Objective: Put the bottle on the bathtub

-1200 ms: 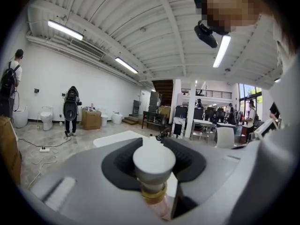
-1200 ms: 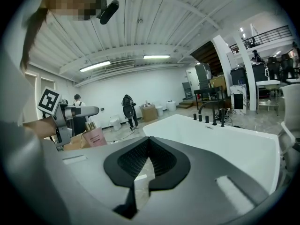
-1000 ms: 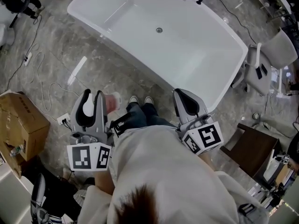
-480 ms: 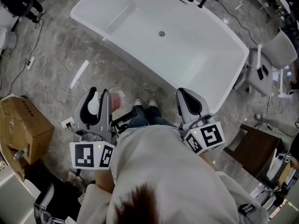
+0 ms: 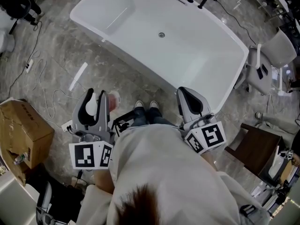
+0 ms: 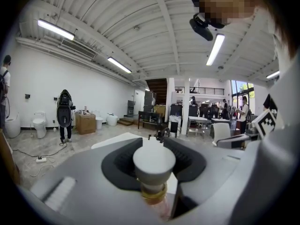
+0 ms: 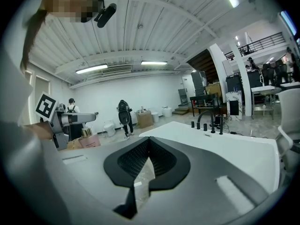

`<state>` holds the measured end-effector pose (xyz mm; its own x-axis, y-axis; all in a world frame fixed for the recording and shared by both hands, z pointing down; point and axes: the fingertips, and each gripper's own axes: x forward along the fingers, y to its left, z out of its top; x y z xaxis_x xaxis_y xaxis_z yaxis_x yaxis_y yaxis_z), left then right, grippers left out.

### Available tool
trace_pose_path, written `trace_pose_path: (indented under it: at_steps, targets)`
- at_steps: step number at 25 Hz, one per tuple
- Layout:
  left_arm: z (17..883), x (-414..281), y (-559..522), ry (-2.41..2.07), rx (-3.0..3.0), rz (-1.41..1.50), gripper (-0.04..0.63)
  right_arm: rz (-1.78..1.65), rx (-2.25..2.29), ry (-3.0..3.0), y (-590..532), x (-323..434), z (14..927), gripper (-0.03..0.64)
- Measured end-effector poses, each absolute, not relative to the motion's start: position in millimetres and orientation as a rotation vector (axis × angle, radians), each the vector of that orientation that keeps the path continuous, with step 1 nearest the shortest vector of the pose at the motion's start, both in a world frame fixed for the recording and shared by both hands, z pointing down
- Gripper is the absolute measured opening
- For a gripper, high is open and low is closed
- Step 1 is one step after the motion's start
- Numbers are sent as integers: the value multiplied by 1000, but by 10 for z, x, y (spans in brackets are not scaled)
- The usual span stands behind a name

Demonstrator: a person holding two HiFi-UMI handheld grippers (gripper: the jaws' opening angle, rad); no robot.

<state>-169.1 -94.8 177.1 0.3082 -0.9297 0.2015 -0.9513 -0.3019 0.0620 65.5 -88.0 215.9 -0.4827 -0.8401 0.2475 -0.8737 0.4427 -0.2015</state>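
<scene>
Left gripper (image 5: 95, 99) clamps the pink bottle (image 5: 113, 101) below its white cap; right gripper (image 5: 189, 99) closed, empty; both short of the bathtub (image 5: 83, 17).

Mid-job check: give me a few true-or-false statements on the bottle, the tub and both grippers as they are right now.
1. The left gripper grips the bottle. True.
2. The bottle already rests on the bathtub. False: it is in the left gripper, over the floor, short of the tub.
3. The right gripper holds a second bottle. False: its jaws are together with nothing between them.
4. Nothing lies inside the bathtub. True.
5. The bottle's cap is black. False: it is white.
</scene>
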Motion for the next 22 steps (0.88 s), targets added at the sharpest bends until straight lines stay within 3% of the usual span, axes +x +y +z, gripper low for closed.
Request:
trace_pose_path:
  at_steps: [22]
  targets:
    - [1827, -1709, -993, -1664, 2454, 178, 184, 458, 1585, -2529, -795, 613, 2174, -2]
